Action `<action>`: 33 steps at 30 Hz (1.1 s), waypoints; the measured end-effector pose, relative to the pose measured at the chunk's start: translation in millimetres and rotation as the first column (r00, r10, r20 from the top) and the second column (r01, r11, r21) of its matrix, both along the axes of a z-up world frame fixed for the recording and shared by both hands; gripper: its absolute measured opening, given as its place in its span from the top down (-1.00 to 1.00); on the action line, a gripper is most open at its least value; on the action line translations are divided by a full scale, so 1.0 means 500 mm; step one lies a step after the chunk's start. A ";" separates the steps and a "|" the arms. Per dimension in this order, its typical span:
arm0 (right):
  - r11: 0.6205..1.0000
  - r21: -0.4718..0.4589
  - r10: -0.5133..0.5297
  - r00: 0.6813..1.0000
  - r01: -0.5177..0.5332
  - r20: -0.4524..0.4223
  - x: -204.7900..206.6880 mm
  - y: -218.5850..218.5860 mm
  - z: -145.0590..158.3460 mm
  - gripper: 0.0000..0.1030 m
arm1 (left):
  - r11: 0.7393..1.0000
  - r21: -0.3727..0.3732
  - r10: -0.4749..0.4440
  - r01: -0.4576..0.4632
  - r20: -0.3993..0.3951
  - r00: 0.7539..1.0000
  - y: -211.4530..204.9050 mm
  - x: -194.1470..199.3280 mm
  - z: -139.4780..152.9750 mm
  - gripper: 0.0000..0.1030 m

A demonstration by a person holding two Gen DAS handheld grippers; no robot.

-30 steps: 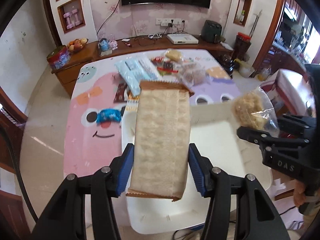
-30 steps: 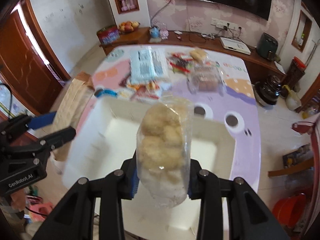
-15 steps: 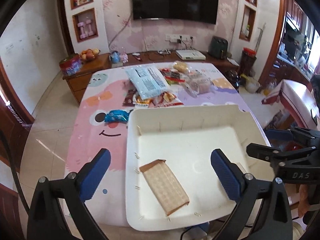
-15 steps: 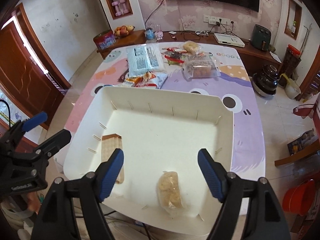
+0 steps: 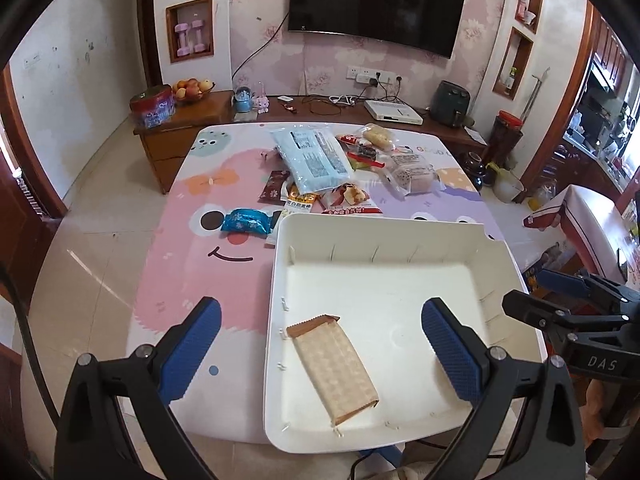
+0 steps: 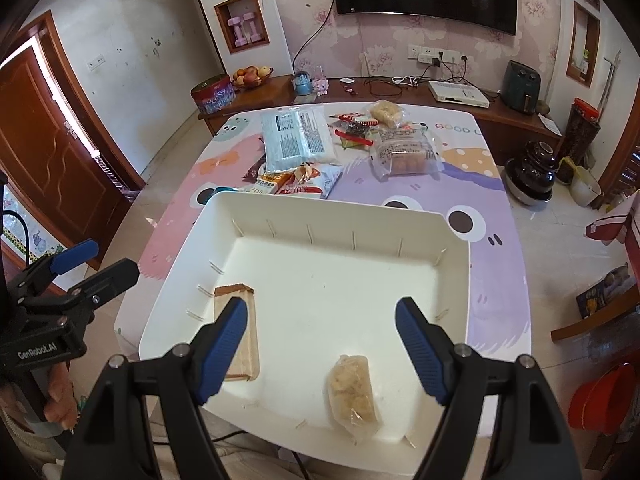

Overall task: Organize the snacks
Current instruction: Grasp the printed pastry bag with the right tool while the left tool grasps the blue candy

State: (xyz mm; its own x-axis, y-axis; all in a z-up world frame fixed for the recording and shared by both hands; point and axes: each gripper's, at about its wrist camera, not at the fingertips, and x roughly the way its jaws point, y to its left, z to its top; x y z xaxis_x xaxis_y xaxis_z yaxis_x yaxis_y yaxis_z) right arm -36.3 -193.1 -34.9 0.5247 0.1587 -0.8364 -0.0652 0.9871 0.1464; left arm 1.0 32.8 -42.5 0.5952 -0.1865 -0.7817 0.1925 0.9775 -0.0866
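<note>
- Nearest, left tool: blue pads spread wide apart, nothing between them, hanging above the near left part of the white tray.
- Right tool: pads likewise apart and empty, above the near edge of the tray.
- Jaws of both tools just opened, neither with a snack left in its grip.
- Just below the left tool, flat on the tray floor: brown wafer pack, lying aslant by the left wall, serrated end pointing away.
- Same wafer pack partly hidden behind the right tool's left pad in the right wrist view.
- Near the tray's front wall, well apart from the wafer pack: clear bag of puffed snacks, lying on its side.
- Rest of the tray floor bare, short ribs along the walls.
- Beyond the tray, on the cartoon-printed desk: blue candy wrapper just beside the tray's far left corner.
- Further back, a loose heap: large pale blue bag on top of smaller red and orange packets, a clear pack of small cakes to the right.
- Farthest on the desk: small bag of pale puffs near the far edge.
</note>
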 end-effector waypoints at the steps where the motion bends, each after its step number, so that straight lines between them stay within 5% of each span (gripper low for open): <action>1: 1.000 -0.005 -0.002 1.000 0.002 -0.001 0.000 0.000 0.001 -0.49 | 1.000 0.008 0.000 0.000 0.007 1.000 -0.001 -0.001 0.003 -0.94; 11: 0.998 -0.056 -0.012 1.000 0.013 0.022 0.030 0.005 0.030 -0.49 | 0.999 0.040 0.001 -0.003 0.048 0.999 0.010 0.032 0.043 -0.94; 18: 0.999 -0.048 0.002 0.999 0.000 0.054 0.091 -0.001 0.067 -0.49 | 0.991 0.130 0.008 -0.026 0.136 0.991 0.031 0.086 0.094 -0.94; 27: 0.999 -0.035 0.009 0.993 -0.004 0.117 0.240 0.002 0.154 -0.49 | 0.976 0.210 0.004 -0.059 0.251 0.968 0.073 0.210 0.176 -0.94; 33: 1.000 -0.009 -0.025 0.996 0.026 0.087 0.371 -0.002 0.155 -0.49 | 0.977 0.196 0.038 -0.079 0.205 0.978 0.108 0.338 0.163 -0.94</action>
